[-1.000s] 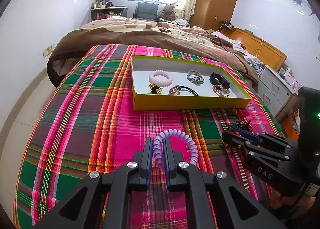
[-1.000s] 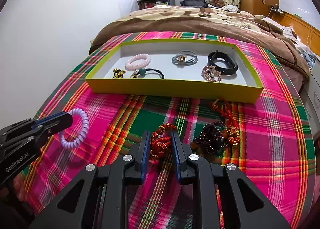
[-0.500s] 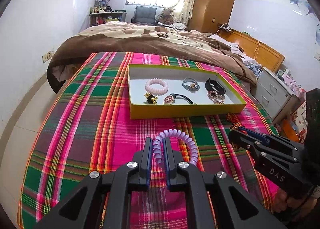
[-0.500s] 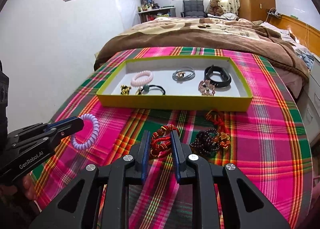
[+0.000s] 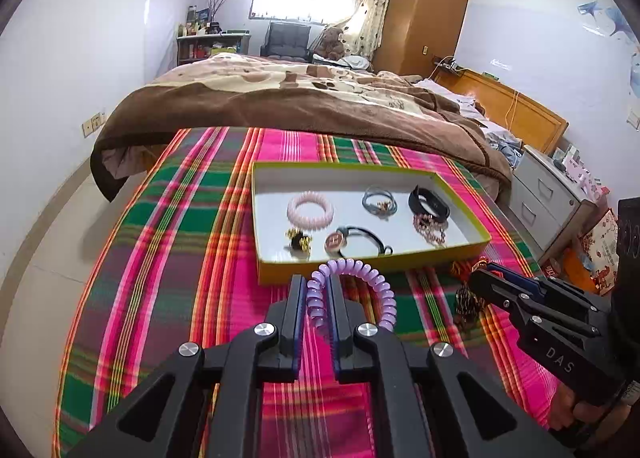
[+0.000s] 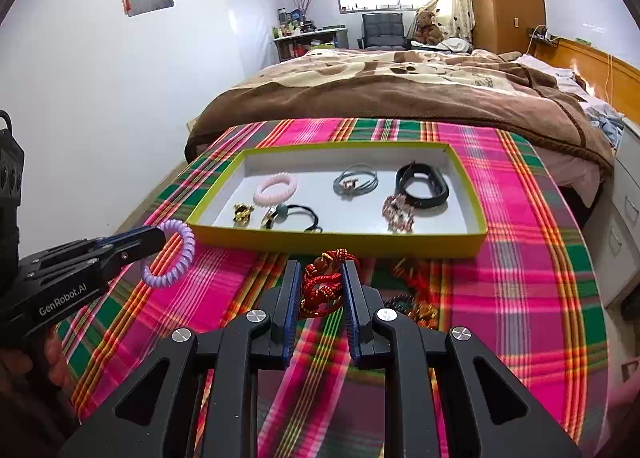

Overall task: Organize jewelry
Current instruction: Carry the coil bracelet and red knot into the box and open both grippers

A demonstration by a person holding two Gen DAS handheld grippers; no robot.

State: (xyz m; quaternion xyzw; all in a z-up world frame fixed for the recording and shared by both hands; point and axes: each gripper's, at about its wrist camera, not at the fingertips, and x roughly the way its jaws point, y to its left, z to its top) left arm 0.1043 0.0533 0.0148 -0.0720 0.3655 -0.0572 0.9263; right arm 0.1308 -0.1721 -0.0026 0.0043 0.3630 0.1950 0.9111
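My left gripper (image 5: 315, 286) is shut on a purple coil hair tie (image 5: 376, 290) and holds it above the plaid cloth, just short of the yellow tray (image 5: 360, 262). It also shows in the right wrist view (image 6: 160, 236), with the purple coil (image 6: 176, 254) hanging from it. My right gripper (image 6: 320, 274) is shut on a red knotted cord bracelet (image 6: 322, 286), lifted in front of the tray (image 6: 340, 244). The tray holds a pink coil tie (image 5: 310, 212), a black band (image 5: 428, 204) and several other pieces.
A dark bead bracelet (image 6: 412, 308) and a red cord piece (image 6: 416, 278) lie on the plaid cloth (image 6: 520, 258) right of my right gripper. A brown blanket (image 5: 300, 98) covers the bed beyond. A white cabinet (image 5: 548, 194) stands to the right.
Both grippers have risen and pulled back from the cloth with their items still held; the tray now looks farther and lower in both views.
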